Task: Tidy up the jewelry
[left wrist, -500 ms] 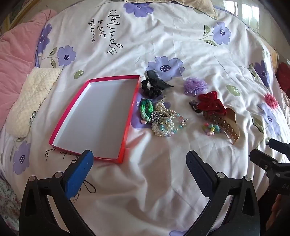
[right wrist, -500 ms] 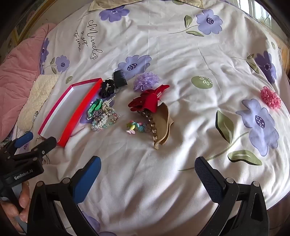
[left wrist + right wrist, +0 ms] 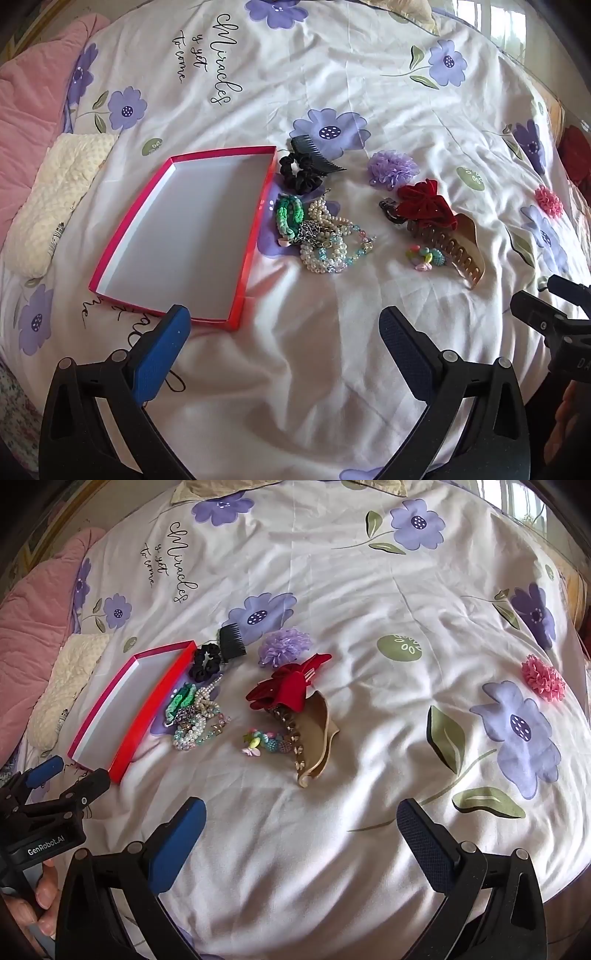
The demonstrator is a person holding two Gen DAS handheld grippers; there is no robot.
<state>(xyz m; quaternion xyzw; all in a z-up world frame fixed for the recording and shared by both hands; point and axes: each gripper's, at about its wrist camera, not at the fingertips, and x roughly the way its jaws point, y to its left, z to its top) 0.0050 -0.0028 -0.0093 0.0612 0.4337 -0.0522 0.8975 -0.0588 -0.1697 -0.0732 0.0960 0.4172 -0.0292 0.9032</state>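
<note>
An empty red box [image 3: 184,232] with a white inside lies on the flowered bed sheet; it also shows in the right wrist view [image 3: 122,705]. To its right lies a pile of pearl and bead bracelets [image 3: 325,236] [image 3: 195,716], a green band [image 3: 290,214], a black scrunchie [image 3: 299,173] and a dark comb [image 3: 317,155]. Further right are a purple flower [image 3: 393,171], a red bow clip [image 3: 424,206] [image 3: 284,690], a tan claw clip [image 3: 461,251] [image 3: 314,734] and a small coloured bead piece [image 3: 424,256]. My left gripper [image 3: 284,336] and right gripper [image 3: 301,819] are open and empty, near the front.
A pink blanket [image 3: 26,103] and a cream pillow [image 3: 51,199] lie at the left. A pink flower [image 3: 543,679] lies far right on the sheet. My left gripper also shows in the right wrist view [image 3: 66,775].
Both grippers have shifted only slightly; the objects on the sheet have not moved.
</note>
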